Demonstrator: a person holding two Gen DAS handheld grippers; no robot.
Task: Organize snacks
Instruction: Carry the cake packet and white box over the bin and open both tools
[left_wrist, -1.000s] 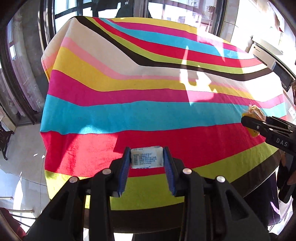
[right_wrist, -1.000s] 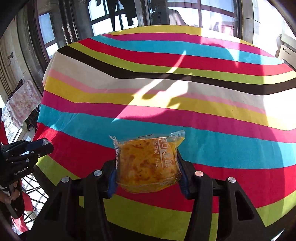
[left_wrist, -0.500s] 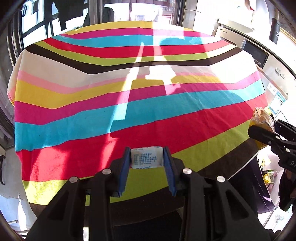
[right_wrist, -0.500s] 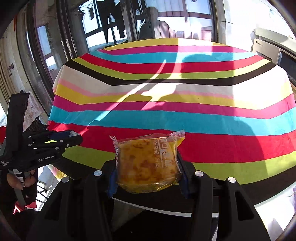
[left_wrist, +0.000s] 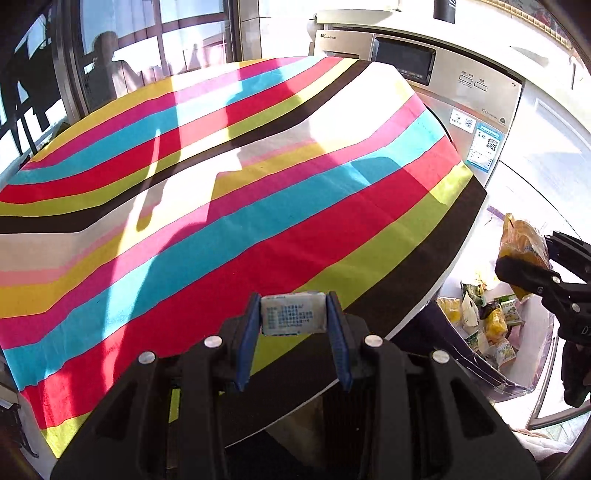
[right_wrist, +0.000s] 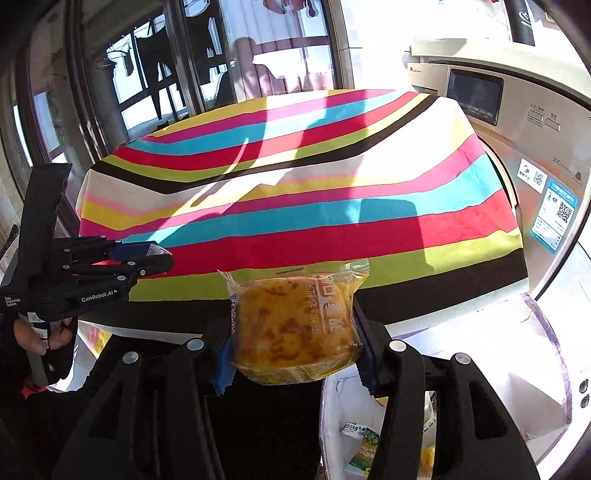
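The striped table (left_wrist: 229, 206) top is bare, so a hand can pass anywhere. The washing machine (left_wrist: 476, 96) blocks its far side. The bin of snacks (left_wrist: 491, 325) sits open just beside it.

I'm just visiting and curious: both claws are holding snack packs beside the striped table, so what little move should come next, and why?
Probably carry the right claw with its yellow cake pack over the clear bin of snacks by the table corner and let go. The left claw grips a small white packet, and the striped tablecloth holds no snacks.
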